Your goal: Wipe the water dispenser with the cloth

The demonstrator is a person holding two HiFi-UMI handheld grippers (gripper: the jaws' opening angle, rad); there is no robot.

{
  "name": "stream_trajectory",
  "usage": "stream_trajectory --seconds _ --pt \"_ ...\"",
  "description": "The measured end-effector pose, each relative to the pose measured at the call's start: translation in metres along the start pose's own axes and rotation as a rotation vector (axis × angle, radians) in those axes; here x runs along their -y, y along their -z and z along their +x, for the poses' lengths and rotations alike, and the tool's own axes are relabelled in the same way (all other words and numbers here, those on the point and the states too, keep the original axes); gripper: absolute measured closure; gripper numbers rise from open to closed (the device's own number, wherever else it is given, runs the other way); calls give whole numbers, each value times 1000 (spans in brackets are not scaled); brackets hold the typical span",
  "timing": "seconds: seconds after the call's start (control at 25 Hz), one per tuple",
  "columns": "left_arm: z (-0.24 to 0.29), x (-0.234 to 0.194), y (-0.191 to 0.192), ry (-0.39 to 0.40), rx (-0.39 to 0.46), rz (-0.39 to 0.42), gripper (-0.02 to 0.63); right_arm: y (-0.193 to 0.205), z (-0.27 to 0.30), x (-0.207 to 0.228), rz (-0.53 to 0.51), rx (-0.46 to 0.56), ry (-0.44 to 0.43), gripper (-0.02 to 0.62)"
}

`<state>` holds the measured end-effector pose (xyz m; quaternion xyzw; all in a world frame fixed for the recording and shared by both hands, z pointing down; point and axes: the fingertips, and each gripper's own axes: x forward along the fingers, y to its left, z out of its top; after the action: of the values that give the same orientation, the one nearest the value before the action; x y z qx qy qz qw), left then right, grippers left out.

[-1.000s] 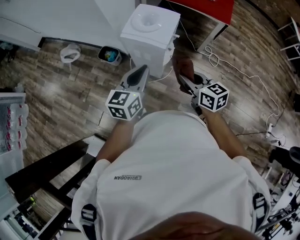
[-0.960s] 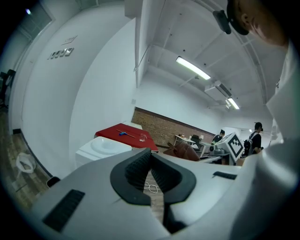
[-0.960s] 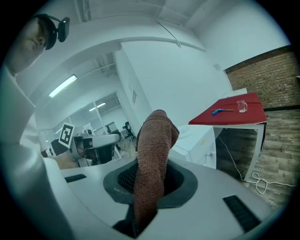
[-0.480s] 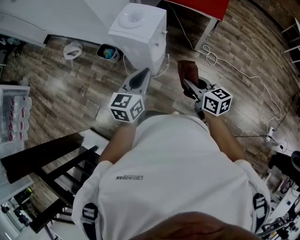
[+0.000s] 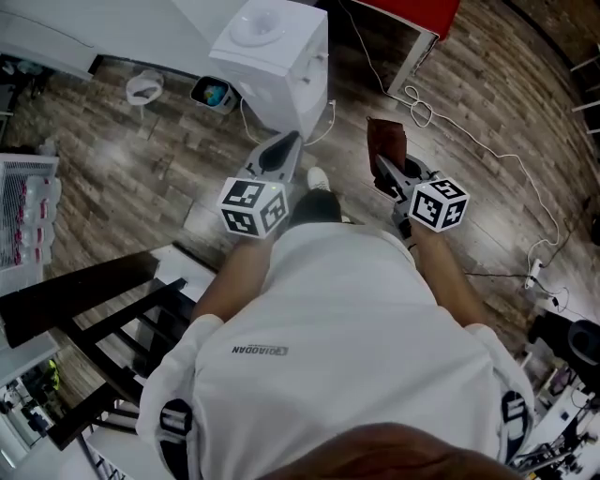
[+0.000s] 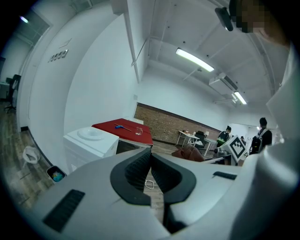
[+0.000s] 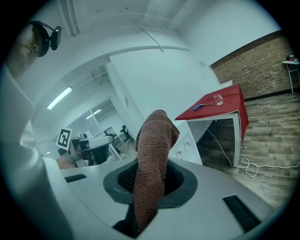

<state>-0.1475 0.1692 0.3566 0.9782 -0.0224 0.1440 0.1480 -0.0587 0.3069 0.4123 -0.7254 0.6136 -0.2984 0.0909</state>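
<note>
The right gripper (image 7: 150, 180) has its jaws clamped on the brown cloth (image 7: 152, 154), which stands up out of them. The left gripper (image 6: 150, 171) has its jaws together on nothing. Over the last second the cloth has drawn away from the dispenser (image 5: 272, 56), which now stands well apart across the floor (image 5: 141, 178). No wiping is under way; the cloth must close in again.

red table (image 5: 412, 13) | white cable (image 5: 419, 109) looped on wood floor (image 5: 122, 173) | small bin (image 5: 210, 94), colourful contents
</note>
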Motion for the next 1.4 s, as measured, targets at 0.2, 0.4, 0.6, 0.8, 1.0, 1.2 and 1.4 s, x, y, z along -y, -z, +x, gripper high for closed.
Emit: stream_trajectory --seconds 0.2,0.4,0.6,0.8,1.0,1.2,1.4 --pt "29 -9 3 4 -31 -4 609 -21 13 13 4 9 -10 543" --pt "68 -19 -3 9 -34 -17 609 -45 35 35 -31 -28 -21 543" --pt "98 -54 -19 -41 -1 -45 609 -76 85 54 -89 -82 -68 543" --pt "113 -94 -38 -133 35 -90 609 -100 145 52 -137 -167 -165 543" --pt "110 -138 -73 -225 96 -85 609 -118 207 24 -182 -267 -293 543" --pt "101 -173 -77 -315 127 -126 609 -116 262 6 -227 -364 -380 543" --pt "83 -181 -64 -398 128 -162 609 -92 296 -1 -201 -487 -444 543"
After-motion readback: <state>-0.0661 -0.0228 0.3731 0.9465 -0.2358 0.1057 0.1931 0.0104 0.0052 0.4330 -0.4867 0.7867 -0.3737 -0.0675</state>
